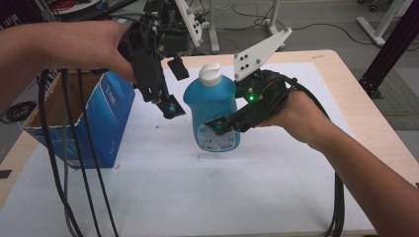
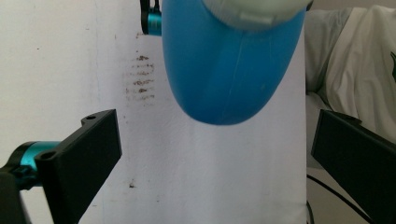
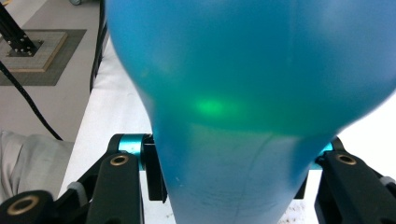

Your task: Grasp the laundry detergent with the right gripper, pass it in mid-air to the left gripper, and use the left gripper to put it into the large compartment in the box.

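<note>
Jaws of the right gripper (image 1: 221, 124) clamp the blue bottle (image 1: 212, 111) mid-frame, at its lower body; left gripper (image 1: 167, 104) spread wide, empty, upper left. Likely heavy, slick plastic; grip the narrower waist.

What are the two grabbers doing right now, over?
Right gripper shut on blue bottle, upright on white table cover. Left gripper open, beside bottle, not touching. Blue cardboard box stands open at left, apart.
</note>
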A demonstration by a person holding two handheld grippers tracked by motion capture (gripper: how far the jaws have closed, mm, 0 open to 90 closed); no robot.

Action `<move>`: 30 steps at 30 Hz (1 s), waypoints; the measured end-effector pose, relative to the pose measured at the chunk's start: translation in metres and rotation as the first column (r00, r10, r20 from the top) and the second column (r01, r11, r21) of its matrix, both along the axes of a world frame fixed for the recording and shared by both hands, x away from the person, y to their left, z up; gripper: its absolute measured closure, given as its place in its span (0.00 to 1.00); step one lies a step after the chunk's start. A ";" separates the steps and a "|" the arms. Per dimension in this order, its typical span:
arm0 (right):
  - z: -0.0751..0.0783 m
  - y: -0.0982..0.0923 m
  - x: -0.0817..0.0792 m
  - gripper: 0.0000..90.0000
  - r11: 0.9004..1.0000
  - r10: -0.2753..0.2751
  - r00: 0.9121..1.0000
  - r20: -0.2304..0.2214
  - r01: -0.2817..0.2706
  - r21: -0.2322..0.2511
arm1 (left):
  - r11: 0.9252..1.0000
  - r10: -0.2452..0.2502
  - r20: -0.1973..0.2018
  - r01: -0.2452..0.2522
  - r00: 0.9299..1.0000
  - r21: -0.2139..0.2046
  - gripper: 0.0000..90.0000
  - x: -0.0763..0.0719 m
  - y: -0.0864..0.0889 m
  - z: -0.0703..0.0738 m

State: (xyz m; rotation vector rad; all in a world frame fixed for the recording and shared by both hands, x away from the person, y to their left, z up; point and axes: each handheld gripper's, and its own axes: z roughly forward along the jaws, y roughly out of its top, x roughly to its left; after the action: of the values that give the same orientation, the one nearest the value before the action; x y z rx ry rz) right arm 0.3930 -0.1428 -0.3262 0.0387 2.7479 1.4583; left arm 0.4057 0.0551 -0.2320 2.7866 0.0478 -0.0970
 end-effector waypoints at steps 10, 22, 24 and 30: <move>0.005 0.015 0.001 0.52 1.000 0.018 1.000 -0.004 -0.018 -0.022 | 1.000 -0.010 0.005 0.010 1.000 0.015 0.02 -0.002 -0.008 0.002; 0.009 0.030 0.001 0.52 0.998 0.042 0.999 -0.017 -0.043 -0.044 | 0.999 -0.023 0.005 0.023 1.000 0.023 0.02 -0.001 -0.013 0.002; 0.010 0.033 0.001 0.52 0.998 0.044 0.999 -0.022 -0.045 -0.054 | 0.999 -0.025 0.004 0.024 1.000 0.025 0.02 -0.001 -0.013 0.002; 0.012 0.036 0.002 0.52 0.997 0.055 0.998 -0.028 -0.056 -0.051 | 0.999 -0.031 0.007 0.031 0.999 0.025 0.04 -0.001 -0.014 0.002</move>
State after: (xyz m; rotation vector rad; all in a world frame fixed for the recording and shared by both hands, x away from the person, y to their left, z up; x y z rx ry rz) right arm 0.3951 -0.1068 -0.3143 -0.0206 2.8284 1.4084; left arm 0.4049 0.0413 -0.2304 2.8134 0.0037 -0.0950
